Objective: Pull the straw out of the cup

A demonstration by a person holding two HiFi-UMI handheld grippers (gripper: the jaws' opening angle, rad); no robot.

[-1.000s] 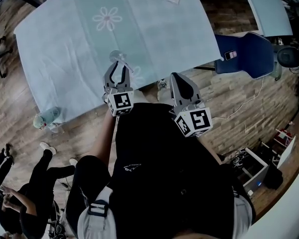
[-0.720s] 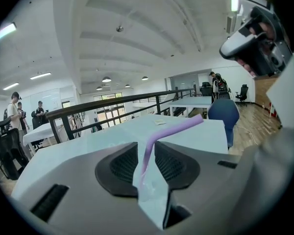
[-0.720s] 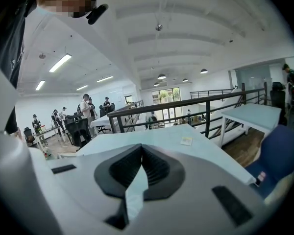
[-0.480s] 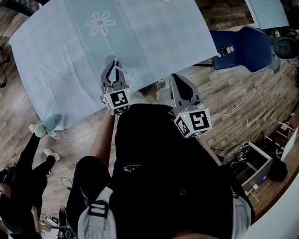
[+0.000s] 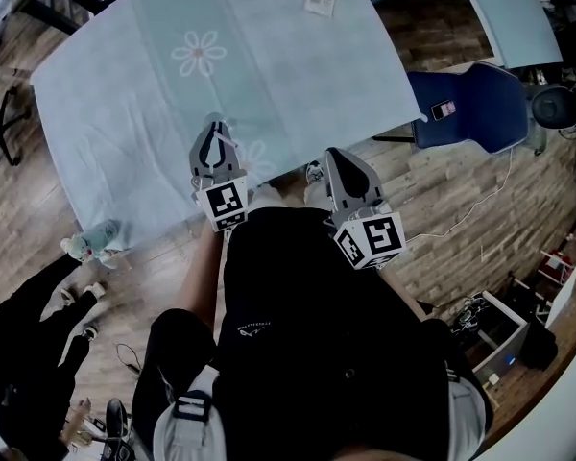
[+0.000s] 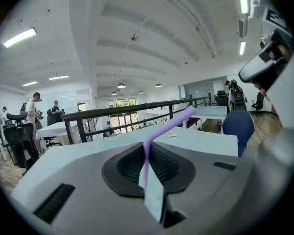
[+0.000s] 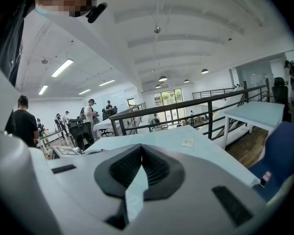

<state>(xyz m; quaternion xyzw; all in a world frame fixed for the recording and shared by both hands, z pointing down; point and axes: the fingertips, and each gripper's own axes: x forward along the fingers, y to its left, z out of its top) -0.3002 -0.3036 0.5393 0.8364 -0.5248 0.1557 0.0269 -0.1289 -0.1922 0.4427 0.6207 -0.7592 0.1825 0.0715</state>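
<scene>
The straw (image 6: 168, 126) is a purple bendable type; its straight shaft stands upright between the jaws of the left gripper (image 6: 146, 148), and its bent top leans up and to the right, above the jaw tips. The left jaws are closed onto the shaft, pads against both sides; the lower end of the straw is hidden behind the gripper body. No cup shows in any view, so whether one stands below the left gripper cannot be told. In the head view the straw is too small to make out.

From above, the left gripper (image 5: 212, 134) is held over the near edge of the table (image 5: 298, 75), which wears a pale blue cloth with a daisy print (image 5: 199, 53). The right gripper (image 5: 334, 157) is just off that edge, above the wood floor; the right gripper (image 7: 141, 151) has its jaws together at the tips with nothing between them. A small card (image 5: 320, 0) lies at the far end of the table; a blue chair (image 5: 470, 99) stands to the right.

Step in hand, as judged: extraction is at or near its end, since the straw is clamped and no cup rim surrounds it. The next move calls for a straight vertical lift until the lower end is confirmed clear, with the clamp held firm; a sideways pull risks tipping any cup below.
</scene>
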